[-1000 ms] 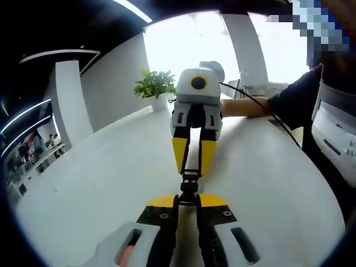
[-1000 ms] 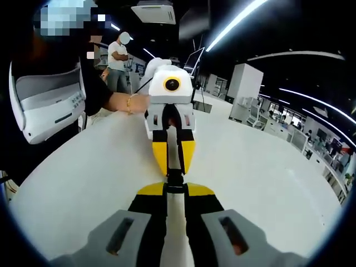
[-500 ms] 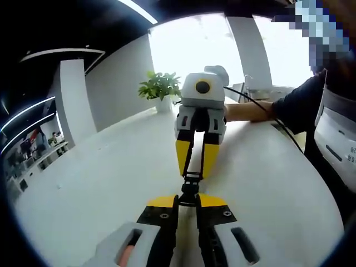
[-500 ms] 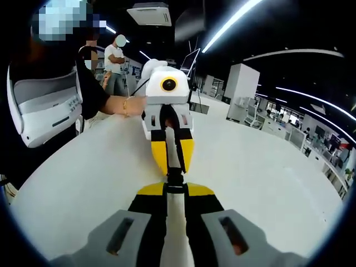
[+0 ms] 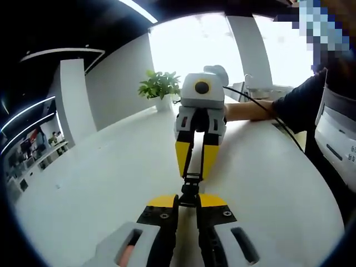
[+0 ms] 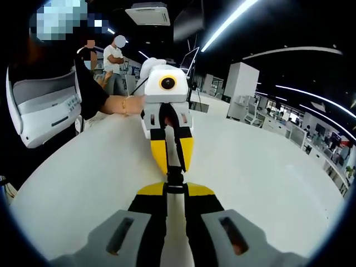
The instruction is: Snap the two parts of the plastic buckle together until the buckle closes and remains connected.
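A small black plastic buckle (image 5: 189, 188) hangs above the white table (image 5: 100, 183) between the two grippers, its two parts meeting end to end. My left gripper (image 5: 187, 199) is shut on the near part. Facing it, my right gripper (image 5: 192, 173), with yellow fingertips, is shut on the far part. In the right gripper view the same black buckle (image 6: 174, 179) sits between my right gripper (image 6: 175, 190) and the left gripper (image 6: 173, 169) opposite. I cannot tell whether the two parts are latched.
A person's sleeve and hand (image 5: 261, 107) hold the opposite gripper; a cable (image 5: 267, 111) trails from it. A potted plant (image 5: 159, 89) stands at the table's far edge. Another person (image 6: 115, 64) stands in the background. The white table (image 6: 267, 178) spreads wide on both sides.
The two grippers have stayed nose to nose on the buckle. The views have shifted slightly, with the opposite gripper sitting a little higher in each.
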A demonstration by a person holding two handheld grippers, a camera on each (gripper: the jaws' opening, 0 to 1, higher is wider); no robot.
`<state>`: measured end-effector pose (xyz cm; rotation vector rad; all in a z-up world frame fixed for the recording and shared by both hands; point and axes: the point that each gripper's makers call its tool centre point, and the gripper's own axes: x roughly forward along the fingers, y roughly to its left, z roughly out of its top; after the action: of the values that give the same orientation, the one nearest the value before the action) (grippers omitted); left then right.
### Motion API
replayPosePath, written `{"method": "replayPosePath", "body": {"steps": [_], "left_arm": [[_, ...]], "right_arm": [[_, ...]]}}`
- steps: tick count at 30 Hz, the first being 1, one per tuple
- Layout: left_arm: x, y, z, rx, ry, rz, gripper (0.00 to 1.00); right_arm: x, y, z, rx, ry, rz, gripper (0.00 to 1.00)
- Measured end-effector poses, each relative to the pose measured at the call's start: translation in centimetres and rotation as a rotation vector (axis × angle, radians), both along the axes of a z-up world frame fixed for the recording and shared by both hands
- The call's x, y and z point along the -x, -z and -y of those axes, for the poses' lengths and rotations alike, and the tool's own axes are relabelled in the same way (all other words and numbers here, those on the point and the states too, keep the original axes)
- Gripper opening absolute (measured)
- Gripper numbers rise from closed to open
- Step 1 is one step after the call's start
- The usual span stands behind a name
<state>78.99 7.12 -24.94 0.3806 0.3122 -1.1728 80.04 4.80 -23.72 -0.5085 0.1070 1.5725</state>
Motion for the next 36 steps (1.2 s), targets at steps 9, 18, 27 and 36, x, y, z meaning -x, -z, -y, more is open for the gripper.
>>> {"method": "replayPosePath", "body": {"steps": [9,18,27,36], "left_arm": [[-0.1,0.4,0.0,-0.019,-0.002,0.002,0.12],[-0.2,0.5,-0.1,-0.023,-0.005,-0.008,0.12],[-0.2,0.7,-0.1,-0.021,-0.011,-0.035,0.12],[-0.2,0.7,0.1,-0.03,-0.014,-0.027,0.12]], "right_arm": [[-0.2,0.6,0.0,0.009,0.006,-0.028,0.11],[-0.1,1.1,0.0,0.012,0.011,-0.048,0.12],[0.0,1.2,0.2,-0.005,0.023,-0.113,0.12],[0.2,1.3,0.0,0.01,0.036,-0.127,0.11]]}}
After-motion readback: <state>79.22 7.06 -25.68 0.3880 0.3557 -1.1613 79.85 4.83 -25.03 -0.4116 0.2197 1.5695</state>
